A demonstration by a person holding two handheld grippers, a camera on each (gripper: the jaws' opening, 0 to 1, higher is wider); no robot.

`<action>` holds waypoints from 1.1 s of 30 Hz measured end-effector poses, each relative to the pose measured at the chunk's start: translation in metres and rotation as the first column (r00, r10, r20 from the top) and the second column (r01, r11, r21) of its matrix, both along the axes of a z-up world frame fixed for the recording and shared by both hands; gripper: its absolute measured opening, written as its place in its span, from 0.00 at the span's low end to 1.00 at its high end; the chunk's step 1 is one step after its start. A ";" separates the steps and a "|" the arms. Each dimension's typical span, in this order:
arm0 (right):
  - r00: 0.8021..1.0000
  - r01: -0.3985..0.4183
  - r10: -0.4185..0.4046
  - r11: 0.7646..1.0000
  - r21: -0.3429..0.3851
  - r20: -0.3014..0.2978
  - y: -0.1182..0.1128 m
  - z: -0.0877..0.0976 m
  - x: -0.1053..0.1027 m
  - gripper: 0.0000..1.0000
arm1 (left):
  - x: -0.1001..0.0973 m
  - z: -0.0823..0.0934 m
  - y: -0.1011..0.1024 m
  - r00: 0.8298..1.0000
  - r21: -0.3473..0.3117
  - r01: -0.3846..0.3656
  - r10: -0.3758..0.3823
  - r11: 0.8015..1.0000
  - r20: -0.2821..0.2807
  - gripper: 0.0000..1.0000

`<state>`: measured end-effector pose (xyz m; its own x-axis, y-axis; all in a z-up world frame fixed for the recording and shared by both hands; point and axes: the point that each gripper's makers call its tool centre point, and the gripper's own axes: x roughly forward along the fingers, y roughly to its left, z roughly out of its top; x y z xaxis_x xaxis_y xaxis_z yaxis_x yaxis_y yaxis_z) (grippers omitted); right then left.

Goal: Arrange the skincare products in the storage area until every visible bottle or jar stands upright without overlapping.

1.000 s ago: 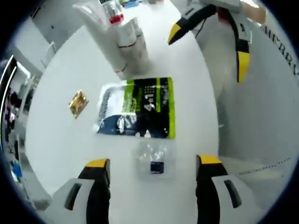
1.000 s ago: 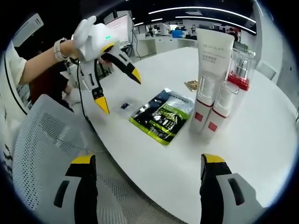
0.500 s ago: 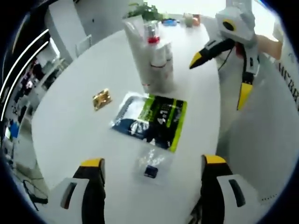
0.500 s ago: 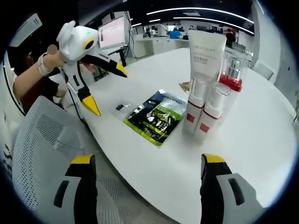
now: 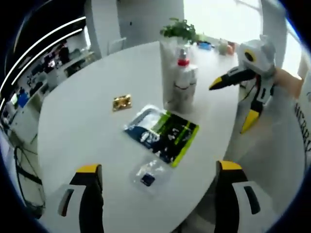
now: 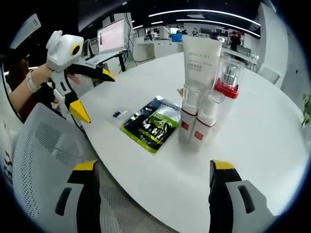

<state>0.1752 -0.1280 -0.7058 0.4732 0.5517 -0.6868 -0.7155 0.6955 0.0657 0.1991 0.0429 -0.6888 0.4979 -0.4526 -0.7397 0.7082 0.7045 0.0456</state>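
Observation:
Several skincare products stand upright in a tight cluster on the white round table (image 6: 272, 145): a tall white tube (image 6: 200, 58), a clear pump bottle with a red collar (image 6: 227, 82) and two small bottles with red bands (image 6: 193, 124). The same cluster (image 5: 177, 82) sits at the table's far side in the left gripper view. My left gripper (image 5: 159, 167) is open and held above the near table edge; it also hangs open at the left (image 6: 95, 96). My right gripper (image 6: 154, 167) is open, off the table's edge, and appears open at the right (image 5: 232, 104).
A green and black sachet (image 5: 163, 133) lies flat in front of the cluster, with a small clear sachet (image 5: 147, 177) nearer me and a gold packet (image 5: 121, 102) to the left. A grey mesh chair (image 6: 43, 160) stands at the table edge. A potted plant (image 5: 177, 29) is behind.
Both cameras have drawn back from the table, so more of it shows. The left gripper sits farther from the products. Bottles and sachets have not moved.

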 end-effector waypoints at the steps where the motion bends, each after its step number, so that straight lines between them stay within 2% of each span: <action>1: 1.000 0.000 0.000 1.000 0.000 0.001 0.000 0.001 0.000 0.94 | -0.001 0.001 0.000 1.000 -0.007 -0.011 0.011 1.000 0.002 0.93; 6: 1.000 0.015 -0.015 0.999 0.032 -0.003 0.000 0.006 0.003 0.96 | -0.006 0.005 -0.005 0.999 -0.063 -0.041 0.041 0.997 -0.011 0.98; 11: 1.000 0.013 -0.014 0.999 0.031 0.015 0.000 0.011 0.006 0.98 | -0.010 0.009 -0.008 0.997 -0.101 -0.072 0.071 0.992 -0.019 0.99; 24: 1.000 0.018 -0.019 0.999 0.046 0.025 -0.002 0.015 0.008 1.00 | -0.010 0.005 -0.009 0.996 -0.102 -0.083 0.080 0.991 -0.032 0.99; 33: 0.999 0.020 -0.022 0.999 0.042 0.030 -0.003 0.015 0.009 1.00 | 0.001 0.003 -0.006 0.997 -0.101 -0.080 0.078 0.992 -0.022 0.98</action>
<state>0.1844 -0.1309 -0.6911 0.5053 0.5691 -0.6487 -0.7029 0.7075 0.0732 0.2006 0.0364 -0.6853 0.5224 -0.4853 -0.7011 0.6501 0.7587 -0.0408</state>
